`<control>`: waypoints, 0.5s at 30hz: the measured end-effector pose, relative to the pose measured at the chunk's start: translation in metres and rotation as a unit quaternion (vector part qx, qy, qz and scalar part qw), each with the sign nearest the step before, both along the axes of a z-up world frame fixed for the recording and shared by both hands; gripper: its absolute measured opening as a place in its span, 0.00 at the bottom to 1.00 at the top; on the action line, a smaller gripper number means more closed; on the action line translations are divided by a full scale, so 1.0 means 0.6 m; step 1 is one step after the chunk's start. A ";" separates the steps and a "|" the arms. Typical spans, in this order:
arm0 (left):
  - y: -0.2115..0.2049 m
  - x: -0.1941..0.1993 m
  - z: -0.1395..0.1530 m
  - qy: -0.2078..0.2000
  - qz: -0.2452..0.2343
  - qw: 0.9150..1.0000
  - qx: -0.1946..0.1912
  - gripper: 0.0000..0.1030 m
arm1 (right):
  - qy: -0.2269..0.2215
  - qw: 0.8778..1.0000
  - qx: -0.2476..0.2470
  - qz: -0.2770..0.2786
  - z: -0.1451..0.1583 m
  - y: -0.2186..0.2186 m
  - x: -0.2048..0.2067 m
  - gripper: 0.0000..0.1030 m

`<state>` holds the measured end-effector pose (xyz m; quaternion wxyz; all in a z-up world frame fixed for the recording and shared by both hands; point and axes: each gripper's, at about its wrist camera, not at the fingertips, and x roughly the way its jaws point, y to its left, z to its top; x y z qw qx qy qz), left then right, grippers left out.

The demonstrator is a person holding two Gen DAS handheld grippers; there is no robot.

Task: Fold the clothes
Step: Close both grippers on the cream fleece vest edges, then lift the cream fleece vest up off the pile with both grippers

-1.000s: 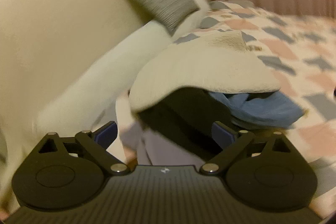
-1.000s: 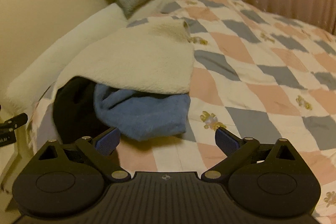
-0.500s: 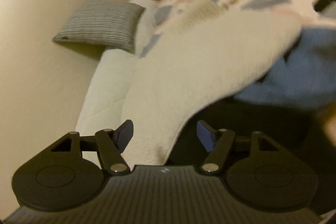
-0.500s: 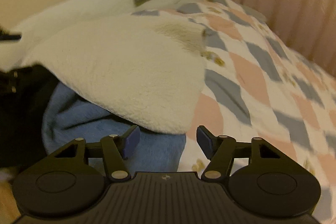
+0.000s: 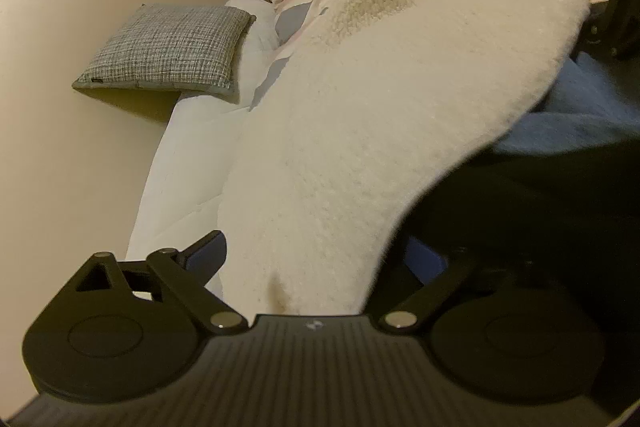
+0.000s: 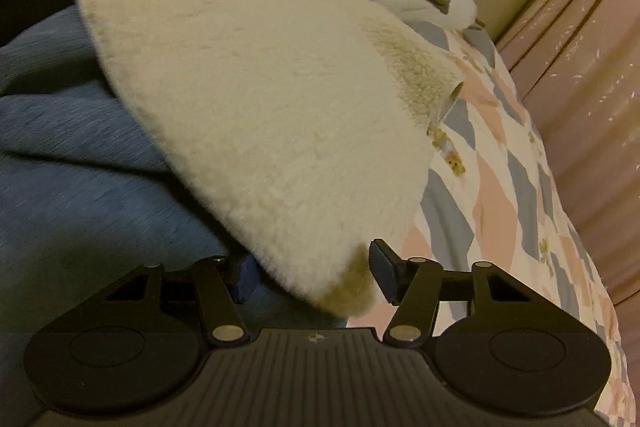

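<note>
Fleece (image 5: 360,155) tops a pile of blue (image 6: 80,155) and black (image 5: 520,219) clothes on the quilt (image 6: 500,195). Left gripper (image 5: 320,259): jaws open, straddling its near-left edge. Right gripper (image 6: 312,275): jaws open around the near-right corner. Long axis seems to run gripper to gripper, neither clearly nearer; next is likely closing both.

grey woven cushion (image 5: 168,47) vs cream wall (image 5: 60,127), on white bolster (image 5: 188,155); checked quilt (image 6: 516,195); pink curtain (image 6: 592,67).
</note>
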<state>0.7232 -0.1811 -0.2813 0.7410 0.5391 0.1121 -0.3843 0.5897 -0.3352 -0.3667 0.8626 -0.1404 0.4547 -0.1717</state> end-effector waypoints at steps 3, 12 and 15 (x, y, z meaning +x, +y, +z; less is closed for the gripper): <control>-0.015 0.012 -0.011 0.010 -0.004 1.000 0.017 0.27 | 0.000 1.000 -0.009 -0.005 0.003 -0.013 0.008 0.39; -0.015 -0.032 0.068 0.027 0.020 0.998 -0.060 0.07 | -0.088 0.994 -0.038 -0.048 0.108 -0.028 -0.046 0.08; -0.015 -0.076 0.132 0.028 0.011 0.995 -0.100 0.07 | -0.146 0.984 -0.038 -0.094 0.172 -0.047 -0.092 0.08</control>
